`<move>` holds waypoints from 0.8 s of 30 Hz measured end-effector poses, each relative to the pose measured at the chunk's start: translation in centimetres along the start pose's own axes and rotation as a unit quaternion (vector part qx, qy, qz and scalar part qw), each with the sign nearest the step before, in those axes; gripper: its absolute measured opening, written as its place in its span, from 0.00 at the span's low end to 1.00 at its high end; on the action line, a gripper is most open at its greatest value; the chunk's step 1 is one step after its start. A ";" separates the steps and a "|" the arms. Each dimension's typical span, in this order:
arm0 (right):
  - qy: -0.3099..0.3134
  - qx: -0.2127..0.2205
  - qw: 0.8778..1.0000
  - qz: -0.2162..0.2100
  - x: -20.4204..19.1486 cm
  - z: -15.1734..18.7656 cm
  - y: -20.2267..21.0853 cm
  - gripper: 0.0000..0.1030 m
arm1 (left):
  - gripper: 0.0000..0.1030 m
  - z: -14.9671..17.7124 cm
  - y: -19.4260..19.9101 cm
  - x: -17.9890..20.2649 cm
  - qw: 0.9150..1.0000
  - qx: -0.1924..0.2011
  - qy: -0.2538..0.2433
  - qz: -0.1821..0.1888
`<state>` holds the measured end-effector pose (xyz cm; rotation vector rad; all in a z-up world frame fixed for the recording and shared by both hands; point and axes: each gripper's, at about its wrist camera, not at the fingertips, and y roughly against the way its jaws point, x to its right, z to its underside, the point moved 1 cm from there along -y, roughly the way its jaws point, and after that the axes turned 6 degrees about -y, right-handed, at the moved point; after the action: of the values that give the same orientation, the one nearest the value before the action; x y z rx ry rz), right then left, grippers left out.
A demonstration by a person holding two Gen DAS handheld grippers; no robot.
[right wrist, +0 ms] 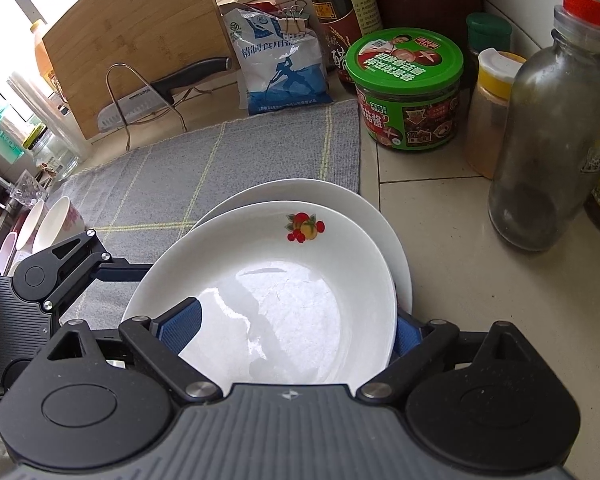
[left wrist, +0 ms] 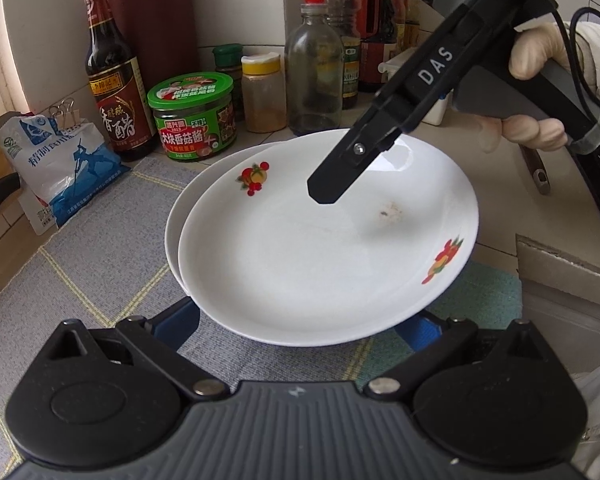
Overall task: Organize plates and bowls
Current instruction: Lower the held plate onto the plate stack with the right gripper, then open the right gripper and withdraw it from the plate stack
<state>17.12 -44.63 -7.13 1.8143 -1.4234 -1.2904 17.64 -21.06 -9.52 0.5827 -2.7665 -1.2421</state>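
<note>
Top plate [left wrist: 320, 248] sits crooked on lower plate [left wrist: 176, 220], middle of frame, on the mat [left wrist: 80, 260] | my left claw [left wrist: 300, 320] wide open, holding nothing, fingers under the near rim, ready to lift I think | my right claw [right wrist: 294, 326] wide open across the rim, holding nothing

Bottles [right wrist: 548, 128] and a green-lidded jar [right wrist: 407, 92] are crowding the worktop [right wrist: 460, 264] just behind the stacked plates [right wrist: 276, 280]; the grey mat [right wrist: 172, 176] to their left is lying open.
</note>
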 end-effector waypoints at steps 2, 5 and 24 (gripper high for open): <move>-0.001 -0.001 1.000 0.009 -0.2 0.0 0.2 0.95 | 1.00 0.0 0.1 0.0 1.000 0.003 0.001 0.001; 0.000 -0.002 1.000 0.021 -0.6 0.1 0.6 0.96 | 1.00 0.0 0.2 0.2 1.000 0.007 -0.006 -0.003; 0.082 0.034 0.991 0.100 -3.5 1.2 2.1 1.00 | 1.00 0.8 2.5 0.8 0.996 0.050 0.011 -0.071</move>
<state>15.02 -41.86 -4.62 1.7263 -1.5291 -0.9827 15.98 -19.30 -8.34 0.8082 -2.8259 -1.1172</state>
